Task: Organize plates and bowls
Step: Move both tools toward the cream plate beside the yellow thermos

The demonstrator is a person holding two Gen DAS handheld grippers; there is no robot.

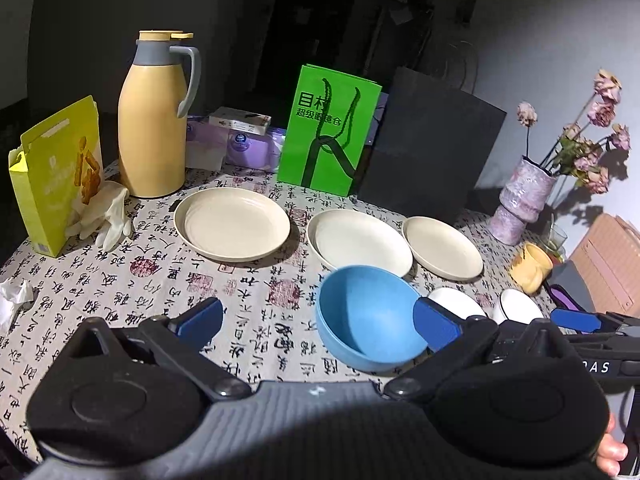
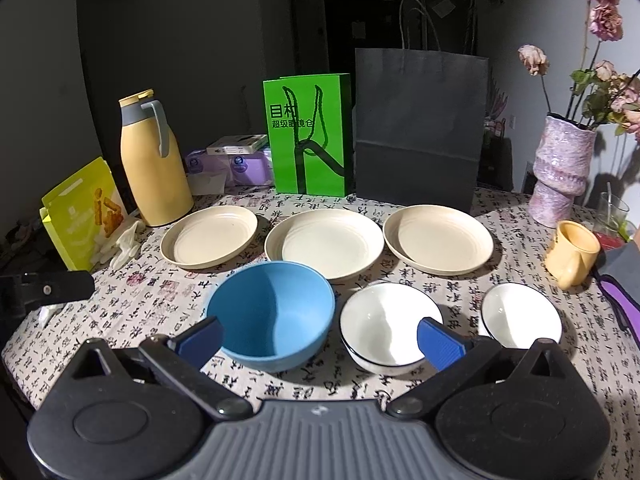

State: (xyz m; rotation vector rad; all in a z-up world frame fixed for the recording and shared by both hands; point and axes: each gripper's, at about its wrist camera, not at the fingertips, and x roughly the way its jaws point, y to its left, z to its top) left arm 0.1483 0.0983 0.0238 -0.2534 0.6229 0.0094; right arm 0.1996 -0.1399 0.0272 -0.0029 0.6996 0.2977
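Observation:
Three cream plates (image 2: 210, 236) (image 2: 324, 242) (image 2: 438, 238) lie in a row on the patterned tablecloth. In front of them stand a blue bowl (image 2: 272, 320) and two white bowls with dark rims (image 2: 390, 324) (image 2: 520, 316). My right gripper (image 2: 320, 342) is open and hovers low before the blue bowl and the nearer white bowl, holding nothing. My left gripper (image 1: 318, 322) is open too. Its right fingertip (image 1: 436, 324) overlaps the rim of the blue bowl (image 1: 368, 316). The plates (image 1: 232, 224) (image 1: 360, 244) (image 1: 442, 248) lie beyond it.
At the back stand a yellow thermos jug (image 2: 154, 164), a green paper bag (image 2: 308, 136) and a black paper bag (image 2: 418, 128). A pink vase of dried flowers (image 2: 560, 176) and a yellow mug (image 2: 574, 254) are at the right. A yellow snack bag (image 2: 84, 212) and a glove (image 1: 106, 216) are at the left.

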